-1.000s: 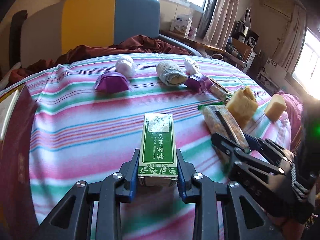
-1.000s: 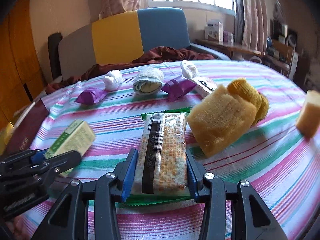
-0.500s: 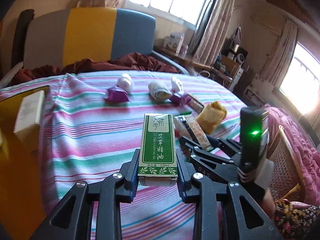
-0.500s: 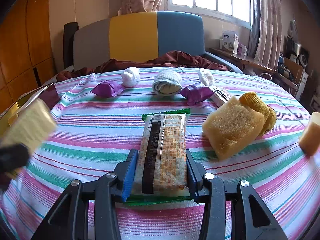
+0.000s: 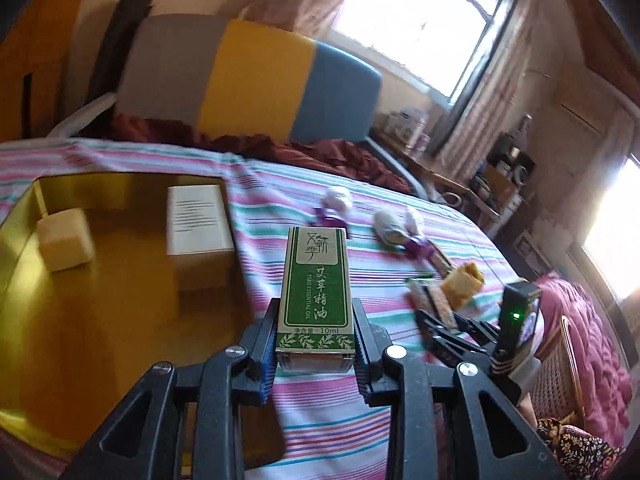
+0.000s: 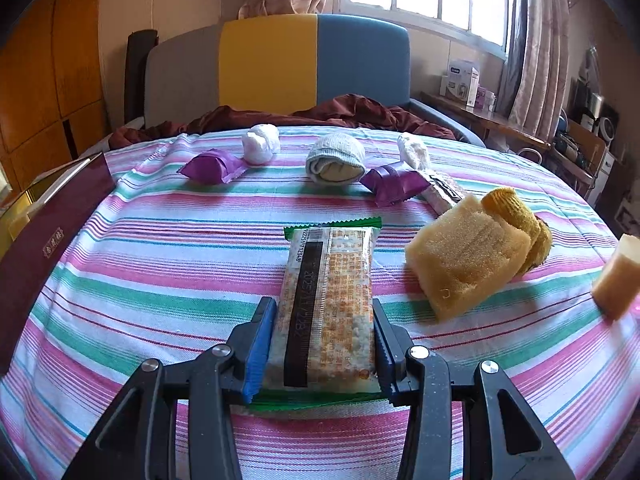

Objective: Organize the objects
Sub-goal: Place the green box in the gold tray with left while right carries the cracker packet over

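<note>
My left gripper [image 5: 316, 344] is shut on a green essential-oil box [image 5: 315, 280] and holds it in the air, beside the right edge of a gold tray [image 5: 100, 320]. The tray holds a white box [image 5: 198, 220] and a pale sponge block [image 5: 64, 240]. My right gripper [image 6: 322, 344] is shut on a cracker packet [image 6: 328, 300] low over the striped cloth [image 6: 168, 264]; it also shows in the left wrist view [image 5: 444, 320].
On the cloth lie two purple wrapped sweets [image 6: 212, 168] [image 6: 394, 184], white cloth balls [image 6: 262, 144], a rolled sock [image 6: 336, 160], a yellow sponge [image 6: 464, 260] and another sponge block [image 6: 618, 276]. A maroon box lid [image 6: 36, 248] stands at the left. A sofa [image 6: 280, 64] lies behind.
My left gripper has lifted and swung left with the green box, bringing the gold tray into view. The right gripper has stayed on the cracker packet, nearly still.
</note>
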{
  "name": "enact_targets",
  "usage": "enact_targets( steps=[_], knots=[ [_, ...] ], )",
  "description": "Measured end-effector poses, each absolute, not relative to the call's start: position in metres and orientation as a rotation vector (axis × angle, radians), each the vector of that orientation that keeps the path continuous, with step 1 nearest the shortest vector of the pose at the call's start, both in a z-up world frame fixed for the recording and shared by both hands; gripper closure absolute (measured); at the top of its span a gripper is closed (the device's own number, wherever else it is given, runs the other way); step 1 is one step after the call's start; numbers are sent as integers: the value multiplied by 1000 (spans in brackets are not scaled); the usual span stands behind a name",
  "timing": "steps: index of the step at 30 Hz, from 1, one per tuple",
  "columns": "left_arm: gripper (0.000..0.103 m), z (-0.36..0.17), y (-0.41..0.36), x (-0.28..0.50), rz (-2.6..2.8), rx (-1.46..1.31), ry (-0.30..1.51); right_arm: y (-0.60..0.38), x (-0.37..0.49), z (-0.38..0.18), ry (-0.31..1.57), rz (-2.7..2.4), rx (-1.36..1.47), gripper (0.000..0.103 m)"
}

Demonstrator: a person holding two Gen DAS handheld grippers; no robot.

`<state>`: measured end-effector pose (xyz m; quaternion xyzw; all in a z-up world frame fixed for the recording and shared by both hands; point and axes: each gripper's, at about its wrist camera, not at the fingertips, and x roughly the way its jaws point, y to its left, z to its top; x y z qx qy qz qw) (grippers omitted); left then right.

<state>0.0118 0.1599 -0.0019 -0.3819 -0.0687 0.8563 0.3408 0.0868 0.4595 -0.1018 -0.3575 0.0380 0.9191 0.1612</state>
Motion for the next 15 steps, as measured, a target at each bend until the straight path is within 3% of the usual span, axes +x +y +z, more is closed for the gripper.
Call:
enact_targets(
  steps=[6, 15],
  knots=[
    [72, -9, 123, -7, 2293, -1048, -235, 456, 80, -99, 64, 2585, -1071, 57],
    [72, -33, 79, -43, 2343, -1244, -250, 438, 79, -76, 219, 2638, -1048, 58]
  ],
)
